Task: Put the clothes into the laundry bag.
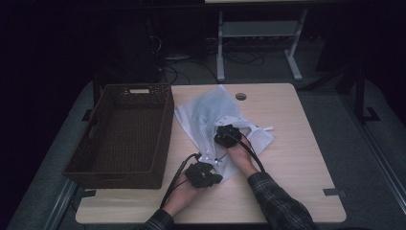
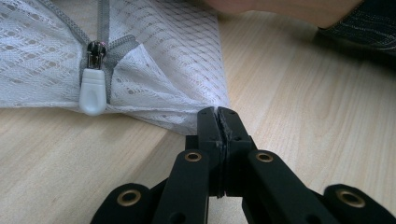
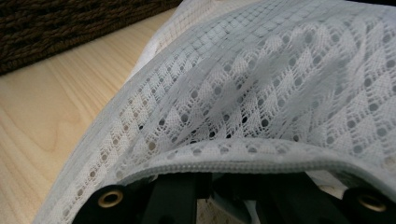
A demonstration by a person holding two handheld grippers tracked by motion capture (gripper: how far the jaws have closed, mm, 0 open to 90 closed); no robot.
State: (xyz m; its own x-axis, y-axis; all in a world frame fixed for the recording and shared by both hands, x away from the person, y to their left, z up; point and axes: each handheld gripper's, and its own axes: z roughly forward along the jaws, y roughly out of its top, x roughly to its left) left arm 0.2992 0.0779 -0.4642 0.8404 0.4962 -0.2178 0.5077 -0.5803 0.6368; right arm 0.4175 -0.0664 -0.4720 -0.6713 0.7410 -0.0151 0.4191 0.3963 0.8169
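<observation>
Now | left gripper (image 2: 217, 122) clamps white mesh zip bag (image 1: 210, 120) corner | right gripper (image 1: 229, 135) closed inside opening, grip unclear | I'd keep corner taut, lift zipper edge (image 3: 243, 164) slowly

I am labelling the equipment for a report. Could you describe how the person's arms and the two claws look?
Both sleeves are dark plaid, the right sleeve showing it best. The left claw and right claw are black, blocky tools, each trailing a black cable. In the left gripper view, the flat black jaws carry brass-coloured rivets.
</observation>
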